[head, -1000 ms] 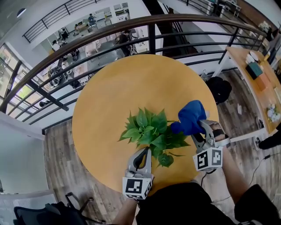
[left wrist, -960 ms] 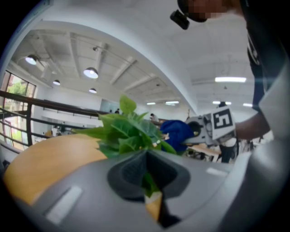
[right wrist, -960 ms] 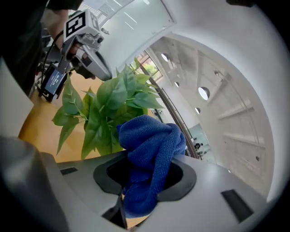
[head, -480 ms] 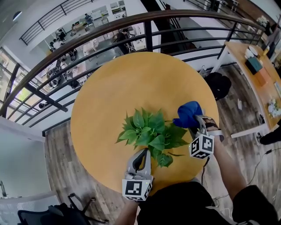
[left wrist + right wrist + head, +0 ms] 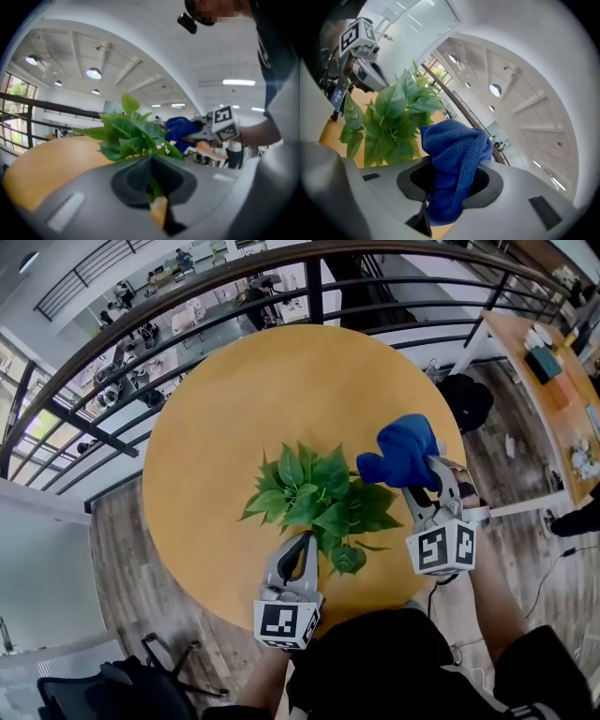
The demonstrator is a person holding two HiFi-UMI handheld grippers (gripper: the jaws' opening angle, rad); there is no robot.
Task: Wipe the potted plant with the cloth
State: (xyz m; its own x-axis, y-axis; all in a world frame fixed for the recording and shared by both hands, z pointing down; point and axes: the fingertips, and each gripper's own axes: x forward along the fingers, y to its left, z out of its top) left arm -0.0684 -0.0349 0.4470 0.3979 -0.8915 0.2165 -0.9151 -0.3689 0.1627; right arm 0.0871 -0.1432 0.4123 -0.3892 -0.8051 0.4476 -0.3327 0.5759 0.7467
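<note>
We record the left gripper [image 5: 302, 542] at the 6 o'clock edge of the green leafy potted plant [image 5: 314, 502], its jaws closed on one low leaf. The plant stands on the round orange wooden table [image 5: 281, 381], slightly off centre toward 5 o'clock. At the plant's 3 o'clock, the right gripper [image 5: 419, 493] clamps a bunched blue microfibre cloth [image 5: 401, 454]. We cannot tell whether the cloth touches the outer leaves.

Grey plastic moulded bodies form the left claw [image 5: 301, 545] and right claw [image 5: 427, 474]; each bears a white cube [image 5: 284, 622] printed with black square markers, and behind the cubes the person wears a dark top [image 5: 375, 667]
</note>
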